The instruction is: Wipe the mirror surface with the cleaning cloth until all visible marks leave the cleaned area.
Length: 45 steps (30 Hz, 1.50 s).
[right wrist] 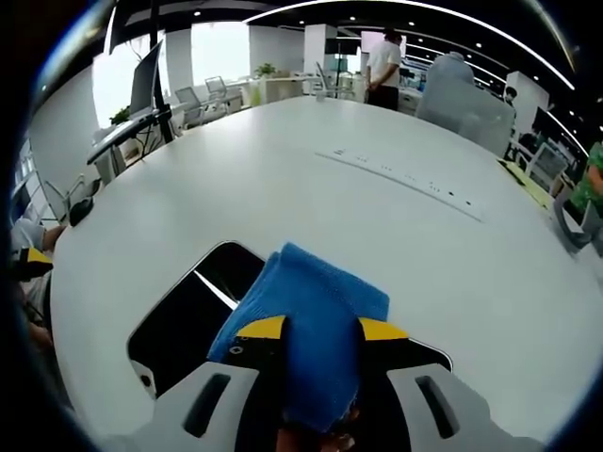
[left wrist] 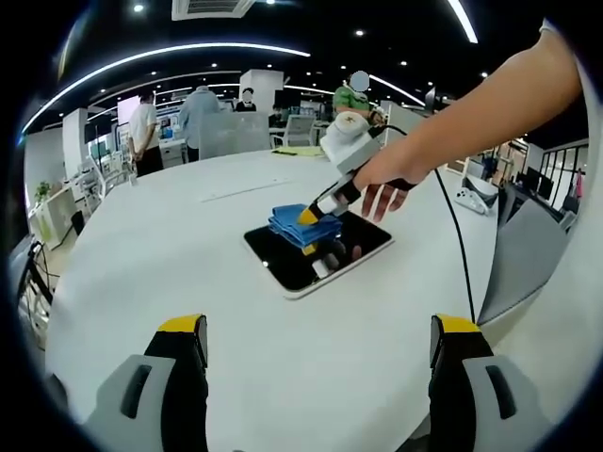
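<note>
In the left gripper view, the mirror (left wrist: 318, 250) lies flat near the middle of a broad, smooth white surface (left wrist: 170, 254). It is a thin rectangular slab with rounded corners, a pale rim and a dark glossy face that throws back reflections. On the far-left part of the mirror sits the cleaning cloth (left wrist: 300, 224), a soft blue folded wad with a napped texture. The right gripper (left wrist: 309, 216) comes down onto the cloth from the right of the mirror, held by a person's hand (left wrist: 386, 181); its yellow-tipped fingers pinch the cloth against the glass. A black cable (left wrist: 455, 235) trails from it across the surface to the right of the mirror. Nearer than the mirror, the left gripper (left wrist: 318, 341) hovers above the bare surface, its grey fingers (left wrist: 179, 353) with yellow caps spread wide apart and holding nothing.

In the right gripper view, the cleaning cloth (right wrist: 311, 325) bulges between the two yellow-capped grey fingers (right wrist: 259, 334) of the right gripper (right wrist: 320, 330), which clamp its folded blue fleece. Beneath and to the left of the cloth, the mirror (right wrist: 184, 315) shows as a black shiny panel with a thin light edge, lying on the matte white surface (right wrist: 358, 217). A faint line of small marks (right wrist: 405, 181) runs across the surface well beyond the mirror.
</note>
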Each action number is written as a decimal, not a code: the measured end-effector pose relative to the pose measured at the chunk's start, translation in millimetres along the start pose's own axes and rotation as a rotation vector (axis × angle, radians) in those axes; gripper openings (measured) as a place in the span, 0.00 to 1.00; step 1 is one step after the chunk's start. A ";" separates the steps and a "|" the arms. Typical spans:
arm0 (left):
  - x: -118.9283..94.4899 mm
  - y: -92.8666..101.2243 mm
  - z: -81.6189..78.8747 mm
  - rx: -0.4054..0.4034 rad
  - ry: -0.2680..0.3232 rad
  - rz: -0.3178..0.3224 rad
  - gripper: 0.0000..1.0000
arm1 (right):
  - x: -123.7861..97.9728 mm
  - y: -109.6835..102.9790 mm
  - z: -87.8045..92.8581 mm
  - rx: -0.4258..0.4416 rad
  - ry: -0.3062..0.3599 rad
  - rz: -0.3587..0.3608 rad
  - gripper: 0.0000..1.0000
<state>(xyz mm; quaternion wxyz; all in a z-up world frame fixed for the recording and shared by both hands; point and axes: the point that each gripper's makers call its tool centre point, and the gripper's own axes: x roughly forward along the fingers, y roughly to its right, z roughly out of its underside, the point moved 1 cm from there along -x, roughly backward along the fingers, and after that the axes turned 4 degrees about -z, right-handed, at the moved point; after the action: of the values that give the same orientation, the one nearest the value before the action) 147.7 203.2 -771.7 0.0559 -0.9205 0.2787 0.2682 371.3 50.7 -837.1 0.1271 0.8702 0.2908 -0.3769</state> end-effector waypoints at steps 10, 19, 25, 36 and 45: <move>0.6 1.4 -2.0 0.000 0.003 0.002 0.99 | -6.8 13.2 7.2 0.015 -0.009 0.019 0.25; 3.6 6.8 -5.8 0.009 0.004 0.016 0.99 | -13.1 23.1 14.0 0.028 -0.022 0.030 0.25; 4.0 8.1 -7.3 0.020 0.002 0.022 0.99 | -15.4 27.2 16.3 0.032 -0.024 0.032 0.25; 2.9 9.1 -5.8 0.016 -0.004 0.021 0.99 | -22.1 40.0 22.5 0.036 -0.036 0.048 0.25; 5.1 13.3 -7.3 0.019 -0.002 0.030 0.99 | -26.8 49.6 27.6 0.045 -0.037 0.065 0.26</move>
<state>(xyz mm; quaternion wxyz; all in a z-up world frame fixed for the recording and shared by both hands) 147.5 187.6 -767.5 0.0611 -0.9153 0.2951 0.2674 370.5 -12.1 -836.4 0.1250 0.8748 0.2513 -0.3949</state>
